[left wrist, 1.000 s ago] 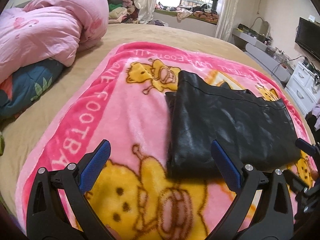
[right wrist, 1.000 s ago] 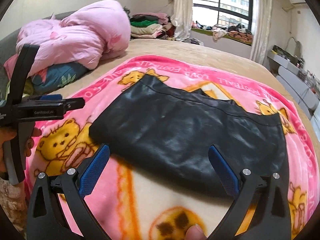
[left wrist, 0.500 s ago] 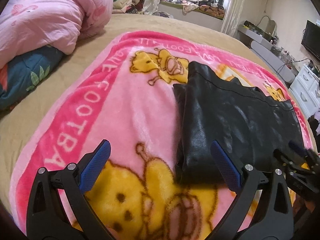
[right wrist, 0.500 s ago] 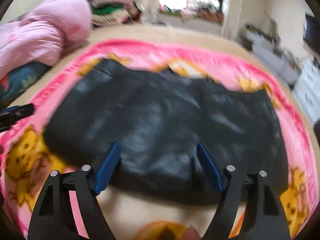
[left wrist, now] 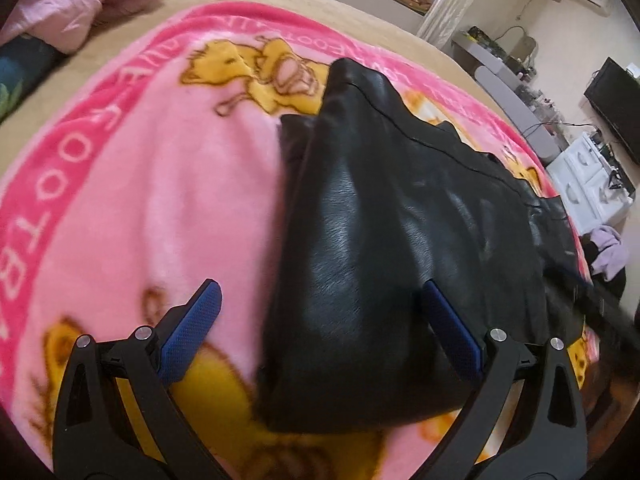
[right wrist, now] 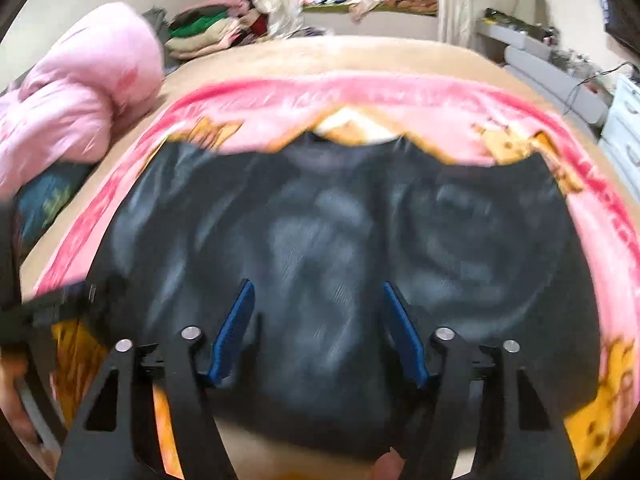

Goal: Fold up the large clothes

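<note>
A folded black leather garment (left wrist: 384,240) lies on a pink cartoon blanket (left wrist: 140,200) on the bed. My left gripper (left wrist: 320,328) is open, its blue-padded fingers astride the garment's near left corner, just above it. In the blurred right wrist view the garment (right wrist: 340,240) fills the middle. My right gripper (right wrist: 316,328) is open but narrower, low over the garment's near edge. The left gripper's black frame (right wrist: 44,312) shows at that view's left edge.
A pink duvet (right wrist: 80,92) is piled at the left on the tan bed (right wrist: 340,56). Stacked clothes (right wrist: 208,32) lie by the window. A white drawer unit (left wrist: 588,180) and a TV (left wrist: 616,100) stand at the right.
Both grippers have moved forward and down onto the garment. The right gripper's fingers have narrowed from wide open. The garment lies as before.
</note>
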